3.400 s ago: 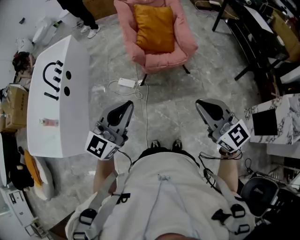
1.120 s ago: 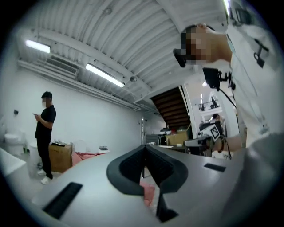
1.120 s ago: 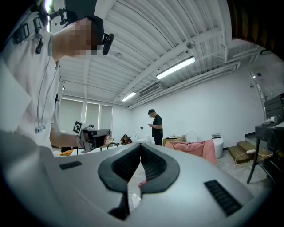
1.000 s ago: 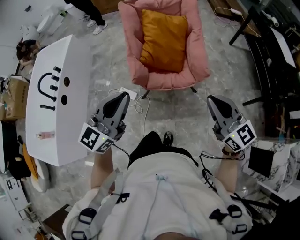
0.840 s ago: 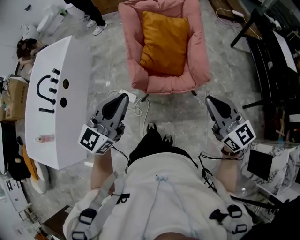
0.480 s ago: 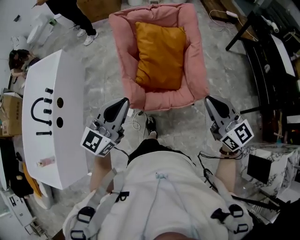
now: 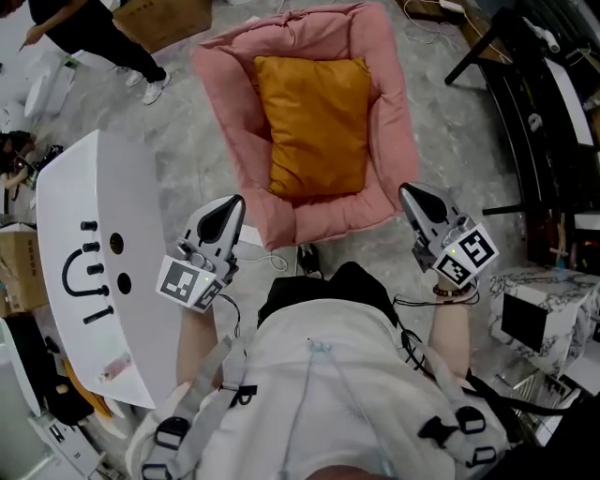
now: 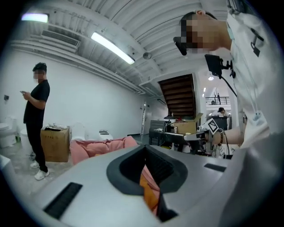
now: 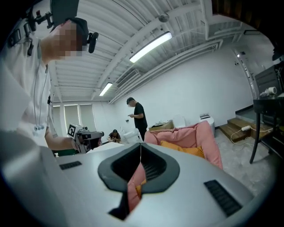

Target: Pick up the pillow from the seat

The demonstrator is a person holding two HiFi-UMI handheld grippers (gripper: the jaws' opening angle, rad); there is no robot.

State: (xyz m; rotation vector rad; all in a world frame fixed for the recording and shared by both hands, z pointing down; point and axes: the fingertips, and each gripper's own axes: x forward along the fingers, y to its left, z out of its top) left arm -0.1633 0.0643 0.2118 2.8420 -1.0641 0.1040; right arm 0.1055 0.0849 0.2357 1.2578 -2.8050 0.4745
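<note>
An orange pillow [image 7: 314,122] lies flat in a pink padded seat [image 7: 389,122] just ahead of me. My left gripper [image 7: 232,202] is shut and empty, its tip just short of the seat's front left corner. My right gripper [image 7: 405,190] is also shut and empty, with its tip at the front right corner. Neither touches the pillow. In the left gripper view the seat [image 8: 95,148] shows beyond the closed jaws. The right gripper view shows the pillow [image 9: 184,150] resting inside the seat [image 9: 211,144].
A white table with a smiley face [image 7: 94,281] stands close on my left. Black furniture [image 7: 544,103] and a marble-patterned block with a dark screen [image 7: 539,314] are on the right. A person in black [image 7: 84,37] stands at the back left by a cardboard box [image 7: 169,14].
I have walked toward the seat, so it and the pillow now sit much closer. Both grippers have come level with its front rim and stayed shut.
</note>
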